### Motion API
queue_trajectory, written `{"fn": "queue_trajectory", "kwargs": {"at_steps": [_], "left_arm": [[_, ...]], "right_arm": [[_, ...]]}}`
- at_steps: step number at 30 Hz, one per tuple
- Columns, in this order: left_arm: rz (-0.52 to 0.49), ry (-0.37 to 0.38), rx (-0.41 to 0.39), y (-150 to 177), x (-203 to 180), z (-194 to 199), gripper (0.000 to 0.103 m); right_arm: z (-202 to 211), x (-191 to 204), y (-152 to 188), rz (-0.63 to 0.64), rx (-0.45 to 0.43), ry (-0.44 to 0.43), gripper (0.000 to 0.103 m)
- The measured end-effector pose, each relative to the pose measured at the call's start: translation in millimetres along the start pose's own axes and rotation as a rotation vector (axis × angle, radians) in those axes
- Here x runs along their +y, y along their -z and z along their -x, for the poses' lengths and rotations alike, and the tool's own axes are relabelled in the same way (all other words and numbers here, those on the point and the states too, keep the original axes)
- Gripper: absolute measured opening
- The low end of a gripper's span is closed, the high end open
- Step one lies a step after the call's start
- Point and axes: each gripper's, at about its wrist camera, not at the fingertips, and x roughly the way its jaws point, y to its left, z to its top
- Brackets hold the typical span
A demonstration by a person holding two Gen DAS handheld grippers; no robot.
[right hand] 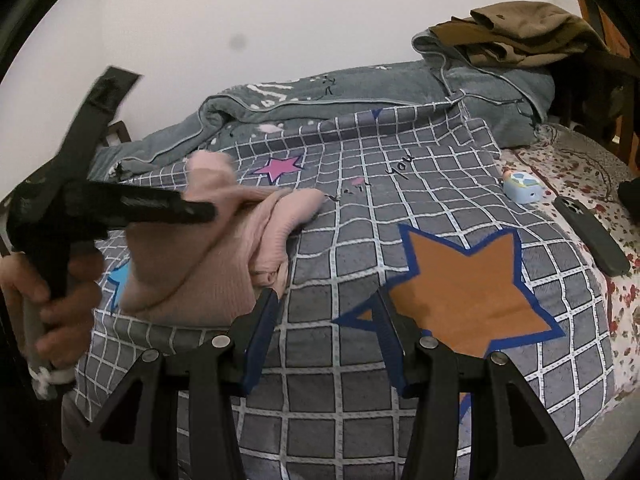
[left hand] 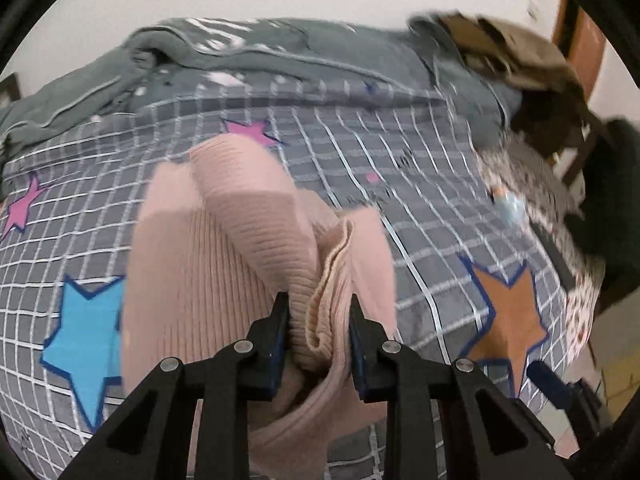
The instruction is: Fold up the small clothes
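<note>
The pale pink ribbed knit garment [left hand: 224, 264] hung bunched from the left gripper [left hand: 318, 320], whose jaws were closed on a thick gather of its folded edge, while the rest of it trailed down onto the grey grid-patterned bedcover with coloured stars [left hand: 400, 184]. From the right wrist view the same garment [right hand: 224, 248] was lifted at one end and slumped in a heap at the other, close beside the right gripper [right hand: 326, 312], which stood wide apart over the cover and held nothing. The knit looked light, soft and stretchy, so it would likely sag and drape wherever unsupported, and a pinch through several layers might slip or drag the lot along. A cleaner hold would probably be a single hem or corner; the blur made it hard to tell which edge was which. A small light-blue gadget [right hand: 522, 188] and a dark phone [right hand: 588, 236] lay well apart on the floral sheet [right hand: 580, 168].
</note>
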Motion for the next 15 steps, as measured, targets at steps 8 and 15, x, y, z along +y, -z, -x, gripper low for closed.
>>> {"fn": "queue_trajectory", "kwargs": {"at_steps": [8, 15], "left_arm": [[0.007, 0.15, -0.016, -7.0, 15.8, 23.7, 0.041], [0.11, 0.052, -0.065, -6.1, 82.7, 38.6, 0.059]], "right_arm": [[-13.5, 9.4, -3.5, -0.012, 0.021, -0.121, 0.05], [-29.0, 27.3, -22.2, -0.073, 0.014, -0.294, 0.057]]}}
